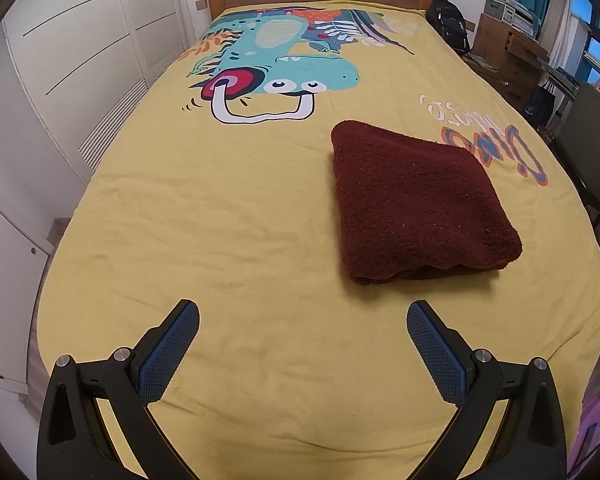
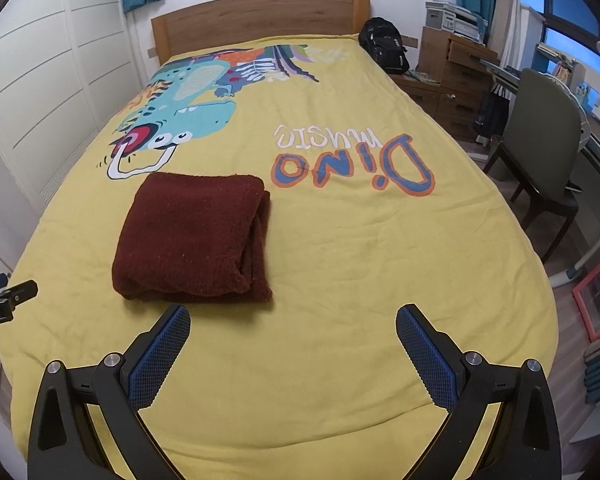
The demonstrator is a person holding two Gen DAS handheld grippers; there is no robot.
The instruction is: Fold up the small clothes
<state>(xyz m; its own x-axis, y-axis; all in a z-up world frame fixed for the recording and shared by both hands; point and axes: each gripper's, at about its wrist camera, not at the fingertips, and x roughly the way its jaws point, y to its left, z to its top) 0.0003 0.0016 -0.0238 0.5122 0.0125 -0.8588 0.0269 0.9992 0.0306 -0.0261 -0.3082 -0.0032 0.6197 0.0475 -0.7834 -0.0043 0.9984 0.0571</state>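
A dark red fleecy garment (image 1: pixel 416 204) lies folded into a thick rectangle on the yellow dinosaur bedspread (image 1: pixel 220 220). In the right wrist view it (image 2: pixel 192 240) lies ahead and to the left, its layered edges facing right. My left gripper (image 1: pixel 302 320) is open and empty above the bedspread, with the garment ahead to its right. My right gripper (image 2: pixel 292 326) is open and empty, its left fingertip (image 2: pixel 178 322) just short of the garment's near edge. Part of the left gripper (image 2: pixel 4 300) shows at the left edge of the right wrist view.
A wooden headboard (image 2: pixel 260 20) stands at the far end. White wardrobe doors (image 1: pixel 60 80) run along the left. On the right are a black backpack (image 2: pixel 384 44), wooden drawers (image 2: pixel 456 76), a grey chair (image 2: pixel 544 152) and a desk.
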